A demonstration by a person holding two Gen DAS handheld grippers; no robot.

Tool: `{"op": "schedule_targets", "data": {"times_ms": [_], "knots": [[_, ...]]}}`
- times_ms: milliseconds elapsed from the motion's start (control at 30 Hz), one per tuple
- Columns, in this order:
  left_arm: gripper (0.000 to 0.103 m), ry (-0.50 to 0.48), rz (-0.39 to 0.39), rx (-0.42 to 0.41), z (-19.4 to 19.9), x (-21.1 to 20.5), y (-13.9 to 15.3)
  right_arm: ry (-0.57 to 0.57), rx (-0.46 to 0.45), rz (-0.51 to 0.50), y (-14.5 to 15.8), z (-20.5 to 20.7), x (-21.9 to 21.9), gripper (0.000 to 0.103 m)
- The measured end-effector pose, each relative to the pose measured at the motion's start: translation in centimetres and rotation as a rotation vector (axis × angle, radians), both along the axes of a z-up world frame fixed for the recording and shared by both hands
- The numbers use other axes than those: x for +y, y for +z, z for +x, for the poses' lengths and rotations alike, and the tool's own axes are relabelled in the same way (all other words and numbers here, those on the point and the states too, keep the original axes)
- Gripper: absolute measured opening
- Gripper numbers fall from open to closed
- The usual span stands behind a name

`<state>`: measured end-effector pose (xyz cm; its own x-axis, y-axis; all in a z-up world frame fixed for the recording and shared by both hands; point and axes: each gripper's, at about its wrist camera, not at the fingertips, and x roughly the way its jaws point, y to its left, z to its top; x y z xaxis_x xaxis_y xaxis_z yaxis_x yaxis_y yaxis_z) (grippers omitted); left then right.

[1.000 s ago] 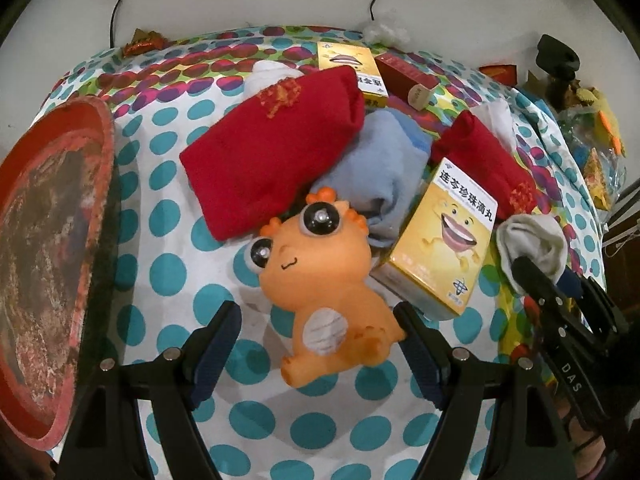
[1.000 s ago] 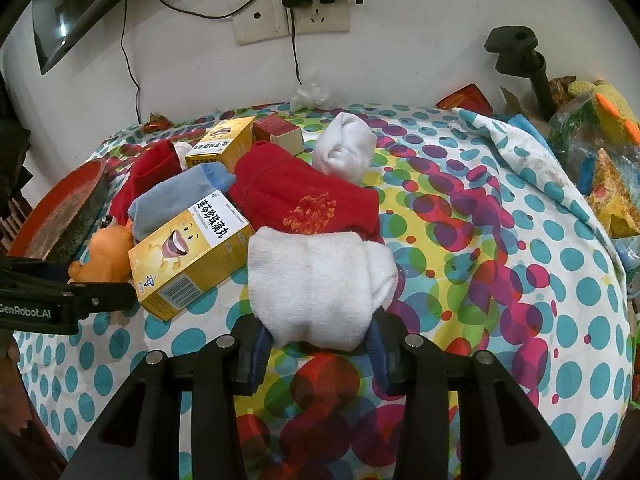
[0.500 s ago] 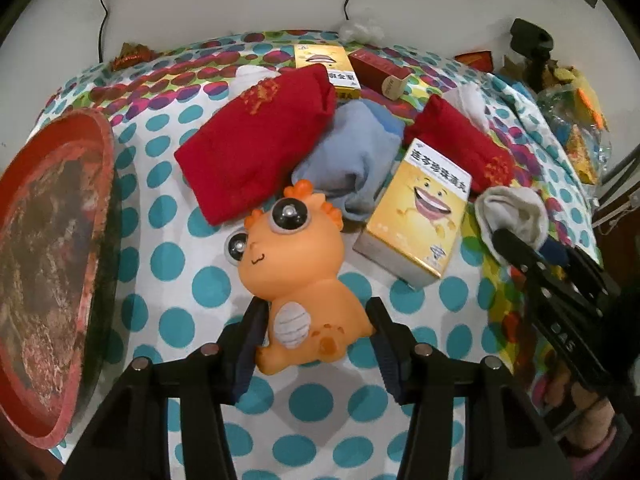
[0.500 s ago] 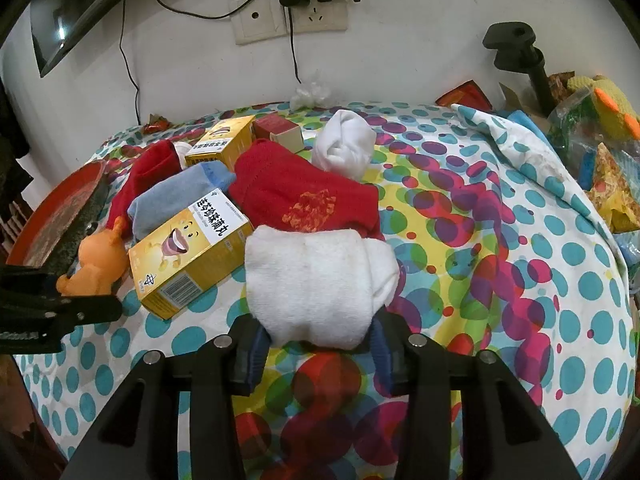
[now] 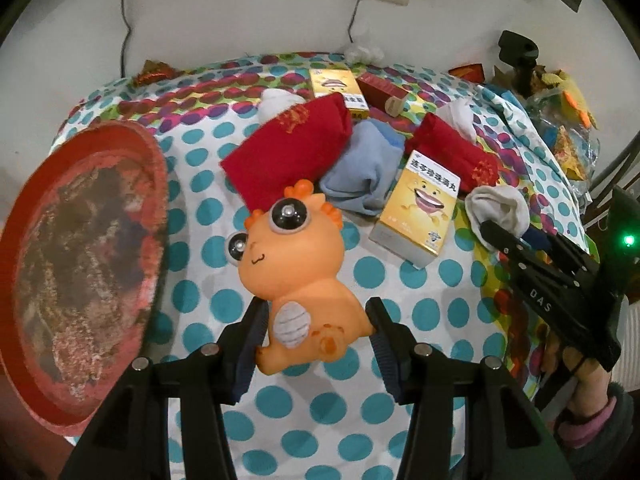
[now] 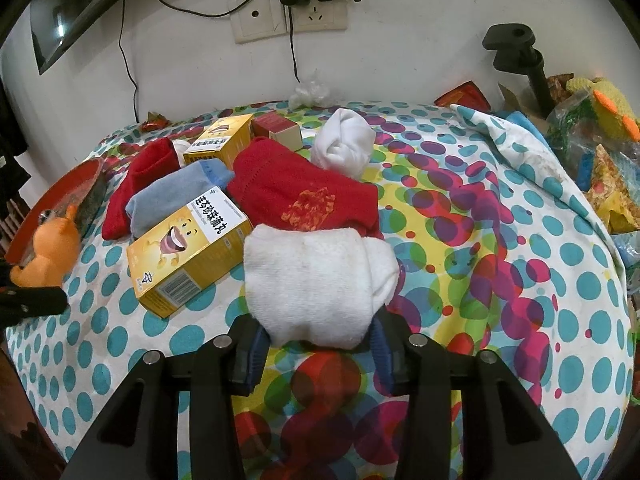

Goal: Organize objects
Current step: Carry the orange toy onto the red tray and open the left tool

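An orange big-eyed toy creature (image 5: 298, 276) hangs above the dotted cloth (image 5: 360, 400), my left gripper (image 5: 316, 344) shut on its lower body. From the right wrist view the toy (image 6: 48, 248) shows at the far left. My right gripper (image 6: 316, 346) is shut on a folded white sock (image 6: 316, 284), low over the cloth (image 6: 460, 240). A yellow medicine box (image 5: 420, 212) (image 6: 188, 256), two red socks (image 5: 292, 148) (image 6: 308, 200), a light blue sock (image 5: 364, 176) and a balled white sock (image 6: 344, 144) lie behind.
A red round tray (image 5: 84, 256) leans at the table's left edge. A second yellow box (image 5: 340, 88) and a small red box (image 5: 380, 88) lie near the wall. Toys in bags (image 6: 592, 152) and a black clamp stand (image 6: 516, 52) crowd the right side.
My left gripper's jaws closed on the orange toy and lifted it off the cloth, toward the red tray. The right gripper kept still, holding the white sock.
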<state>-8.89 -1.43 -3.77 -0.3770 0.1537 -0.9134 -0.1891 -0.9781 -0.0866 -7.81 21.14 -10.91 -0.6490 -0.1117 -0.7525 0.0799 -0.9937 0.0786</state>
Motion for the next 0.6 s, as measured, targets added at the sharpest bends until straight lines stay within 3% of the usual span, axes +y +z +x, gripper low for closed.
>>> {"op": "schedule_targets", "data": {"times_ms": [600], "knots": [[0.052, 0.163, -0.033, 0.027, 0.6, -8.8, 1.5, -0.007, -0.004, 0.035, 0.0, 0.0, -0.3, 0.042]]}}
